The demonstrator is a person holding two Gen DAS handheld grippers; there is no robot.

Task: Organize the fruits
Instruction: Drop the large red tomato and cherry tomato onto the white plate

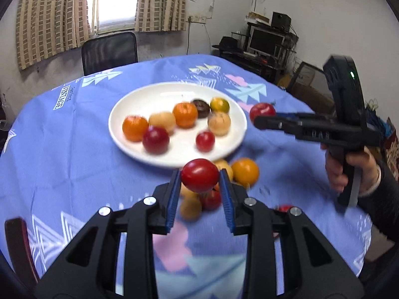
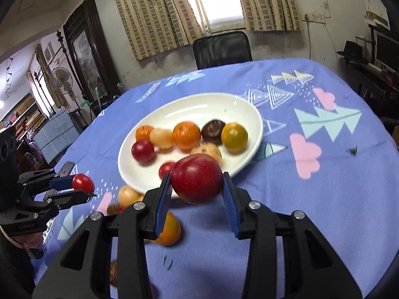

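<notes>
Two fruits are in the air at once, so the step in hand looks like carrying loose fruit to the white plate (image 2: 251, 114). On the left, the left gripper (image 1: 200, 178) has its jaws pinching a small red tomato (image 1: 200, 178), held above the fruit lying loose on the table (image 1: 62, 154), just short of the plate's near rim. On the right, the right gripper (image 2: 197, 183) has its jaws around a red apple (image 2: 197, 182); the left pad touches it, while a gap shows at the right pad, so how firm the hold is I cannot tell. It hangs over the plate's near edge.

The next move probably calls for bringing each fruit over a bare patch of the plate, lowering it, then spreading the jaws gently, since round fruit may roll.

The plate holds eight pieces: two oranges, two pale tan fruits, a dark red fruit, a small red one, a dark brown one and a yellow-green citrus (image 2: 234, 137). Several more fruits lie on the blue tablecloth (image 2: 324, 199) near the plate.
</notes>
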